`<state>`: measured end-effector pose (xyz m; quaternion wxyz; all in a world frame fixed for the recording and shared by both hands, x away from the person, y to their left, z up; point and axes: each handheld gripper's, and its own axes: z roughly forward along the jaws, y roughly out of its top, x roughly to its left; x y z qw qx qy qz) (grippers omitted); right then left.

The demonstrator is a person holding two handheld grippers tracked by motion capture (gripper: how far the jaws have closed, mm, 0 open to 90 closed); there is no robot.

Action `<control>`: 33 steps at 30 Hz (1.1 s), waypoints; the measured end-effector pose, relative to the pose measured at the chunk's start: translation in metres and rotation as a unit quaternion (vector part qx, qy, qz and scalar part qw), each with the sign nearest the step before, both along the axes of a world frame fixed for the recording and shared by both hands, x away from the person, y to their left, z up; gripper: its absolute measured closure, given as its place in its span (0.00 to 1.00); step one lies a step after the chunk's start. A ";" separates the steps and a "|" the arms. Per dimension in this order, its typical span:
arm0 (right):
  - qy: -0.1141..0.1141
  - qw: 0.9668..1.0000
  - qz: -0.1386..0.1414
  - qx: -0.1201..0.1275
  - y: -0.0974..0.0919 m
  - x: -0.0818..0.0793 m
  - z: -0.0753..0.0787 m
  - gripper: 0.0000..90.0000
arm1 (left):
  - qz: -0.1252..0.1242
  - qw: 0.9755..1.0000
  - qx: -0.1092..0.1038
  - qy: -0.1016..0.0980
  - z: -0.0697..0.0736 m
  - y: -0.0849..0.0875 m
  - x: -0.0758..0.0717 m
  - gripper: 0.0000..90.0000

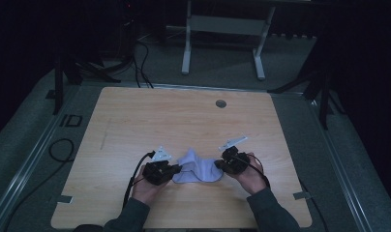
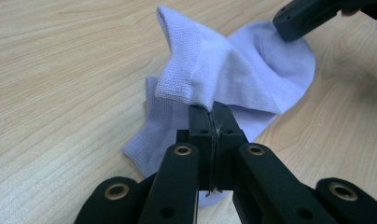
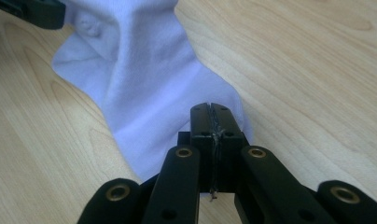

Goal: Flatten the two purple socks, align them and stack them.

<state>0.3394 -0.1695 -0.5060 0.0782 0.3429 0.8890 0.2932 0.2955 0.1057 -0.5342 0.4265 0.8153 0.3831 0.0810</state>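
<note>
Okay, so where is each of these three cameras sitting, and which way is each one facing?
High view: above the person's side, looking forward and down at the wooden table; forearms and both hands show.
Left gripper view: on the left hand-held gripper, jaws shut on the pale lilac sock.
Right gripper view: on the right hand-held gripper, jaws shut on the sock's other end.
Shared: the sock.

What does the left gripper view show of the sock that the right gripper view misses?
Left gripper view: the sock's ribbed cuff, folded and lifted just above the left tool, whose jaws are shut on the fabric beside it. Right gripper view: the smooth opposite end, pinched in the shut right tool. Both share the pale lilac sock lying on the wooden table, with the other tool at the far end.
</note>
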 end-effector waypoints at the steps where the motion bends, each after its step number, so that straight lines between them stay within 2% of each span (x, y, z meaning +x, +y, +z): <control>1: -0.001 1.000 0.000 0.000 -0.001 0.000 0.000 0.99 | -0.001 1.000 0.000 0.002 0.000 0.000 -0.001 0.99; 6: 0.003 1.000 -0.009 -0.013 -0.003 0.004 -0.008 0.99 | -0.005 1.000 -0.002 0.014 -0.001 0.003 -0.004 0.99; 9: 0.007 1.000 -0.011 -0.017 -0.004 0.005 -0.015 0.99 | -0.004 1.000 -0.007 0.028 -0.003 0.008 -0.007 0.99; 17: 0.005 0.999 -0.017 -0.027 -0.006 0.006 -0.022 0.99 | -0.007 0.998 0.014 0.062 -0.010 0.015 -0.008 0.99; 22: 0.009 0.999 -0.019 -0.030 -0.006 0.006 -0.026 0.99 | -0.005 0.998 0.023 0.067 -0.012 0.016 -0.009 0.99; 23: 0.009 0.999 -0.019 -0.029 -0.006 0.005 -0.029 0.99 | -0.008 0.997 0.033 0.069 -0.013 0.015 -0.011 0.99; 28: 0.014 0.999 -0.018 -0.028 -0.007 0.006 -0.031 0.98 | -0.014 0.996 0.043 0.072 -0.014 0.016 -0.013 0.98; 30: 0.016 0.999 -0.019 -0.027 -0.007 0.006 -0.032 0.97 | -0.009 0.997 0.042 0.071 -0.014 0.017 -0.013 0.96; 31: 0.015 0.999 -0.020 -0.026 -0.007 0.006 -0.032 0.96 | -0.004 0.997 0.043 0.067 -0.013 0.018 -0.013 0.83; 32: 0.015 0.999 -0.020 -0.026 -0.007 0.006 -0.032 0.96 | 0.002 0.997 0.044 0.063 -0.012 0.019 -0.012 0.83; 33: 0.016 0.999 -0.021 -0.026 -0.007 0.006 -0.032 0.96 | 0.003 0.997 0.040 0.059 -0.011 0.020 -0.012 0.79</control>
